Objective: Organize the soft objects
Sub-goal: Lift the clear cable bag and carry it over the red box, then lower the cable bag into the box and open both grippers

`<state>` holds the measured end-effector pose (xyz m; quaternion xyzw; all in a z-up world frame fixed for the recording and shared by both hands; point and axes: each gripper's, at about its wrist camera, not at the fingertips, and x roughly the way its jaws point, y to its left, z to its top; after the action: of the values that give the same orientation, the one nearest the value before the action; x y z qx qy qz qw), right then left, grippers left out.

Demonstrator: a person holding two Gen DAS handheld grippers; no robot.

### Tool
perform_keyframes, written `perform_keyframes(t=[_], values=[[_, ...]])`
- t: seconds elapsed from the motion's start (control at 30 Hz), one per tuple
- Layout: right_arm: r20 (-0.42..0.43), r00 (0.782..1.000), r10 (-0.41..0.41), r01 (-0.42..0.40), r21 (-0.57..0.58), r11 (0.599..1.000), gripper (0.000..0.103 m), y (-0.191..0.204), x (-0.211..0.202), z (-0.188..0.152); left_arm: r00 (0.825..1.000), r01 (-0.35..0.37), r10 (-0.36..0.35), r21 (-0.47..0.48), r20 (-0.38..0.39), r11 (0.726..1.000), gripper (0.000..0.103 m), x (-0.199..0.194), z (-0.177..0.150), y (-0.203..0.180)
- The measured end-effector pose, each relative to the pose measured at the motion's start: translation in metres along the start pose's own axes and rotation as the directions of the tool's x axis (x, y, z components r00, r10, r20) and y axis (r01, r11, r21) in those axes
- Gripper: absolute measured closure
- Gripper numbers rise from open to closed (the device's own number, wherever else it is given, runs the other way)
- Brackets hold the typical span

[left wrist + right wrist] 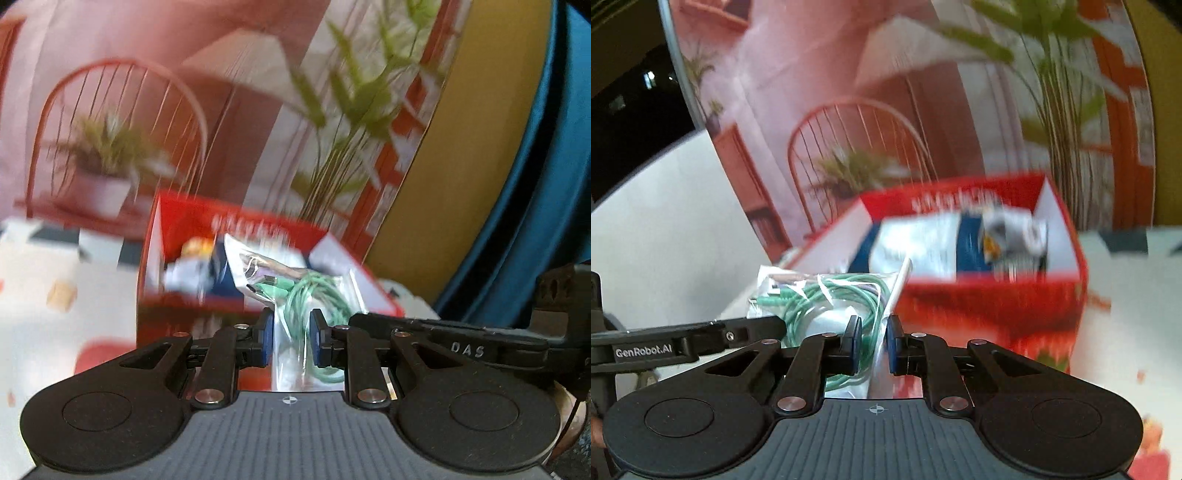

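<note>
**Both my grippers pinching one clear bag of green cable, near a red box.**

Near: my left gripper (291, 332) clamps its blue pads on the crinkled clear plastic bag (284, 295) holding a coiled green cable (314, 295); my right gripper (873, 338) pinches the same bag's flat sealed edge, jaws almost together. Just beyond: the open red cardboard box (990, 306), soft white-and-blue packets inside. Far: a printed backdrop (147, 92), blurred.
</note>
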<state>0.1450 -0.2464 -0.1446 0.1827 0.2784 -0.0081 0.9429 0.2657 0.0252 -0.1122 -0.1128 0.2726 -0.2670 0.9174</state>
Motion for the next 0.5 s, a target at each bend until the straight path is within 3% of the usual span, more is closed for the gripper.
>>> perform_keyframes(t=[0.13, 0.37, 0.5], values=[[0.021, 0.999, -0.027, 0.027, -0.031, 0.999, 0.095, -0.003, 0.013, 0.030, 1.000, 0.018, -0.019, 0.042, 0.018, 0.999, 0.082, 0.025, 0.032, -0.006], [-0.013, 0.998, -0.068, 0.068, 0.004, 0.998, 0.103, -0.026, 0.065, 0.056, 0.995, 0.029, -0.028, 0.010, -0.093, 1.000, 0.082, 0.097, 0.054, -0.001], [-0.071, 0.992, -0.106, 0.102, -0.063, 0.993, 0.103, -0.020, 0.095, 0.060, 0.982, -0.035, 0.042, 0.041, -0.187, 0.999, 0.082, 0.128, 0.047, 0.007]])
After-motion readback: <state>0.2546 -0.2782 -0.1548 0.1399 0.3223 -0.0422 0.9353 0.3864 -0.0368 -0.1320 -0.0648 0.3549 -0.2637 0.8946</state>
